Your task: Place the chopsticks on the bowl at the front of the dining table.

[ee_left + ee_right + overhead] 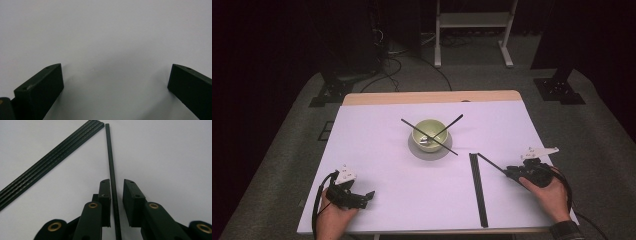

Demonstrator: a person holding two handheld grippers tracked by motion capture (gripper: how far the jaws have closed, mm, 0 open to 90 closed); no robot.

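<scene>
The right gripper (116, 192) is sitting low at the near right of the white-topped bench (377, 200), with a single thin black chopstick-like rod (111, 167) running between its two jaws. The jaws are standing narrow, almost closed; the left one is lying against the rod while a slim gap is still showing on the other side, so the pads are not yet pinching it. The rod is lying flat on the bench, its far tip just beside the far end of a bundle of matching black rods (50, 160) laid side by side, which in the high view is reaching back toward the near edge.

Farther back, a pale green bowl (429, 132) on a grey round saucer (430, 151) is carrying two more black sticks (447, 129) crossed over its rim.

The left gripper (362, 197) is resting at the near left with jaws spread wide over bare surface, holding nothing.

The rod is looking light, stiff and smooth, so it is likely to pivot or slip if pinched off-centre. Taking hold nearer its middle, squarely across its width, should be keeping it level when lifting; gripping at the near end, as now, is leaving a long free length to droop or swing
</scene>
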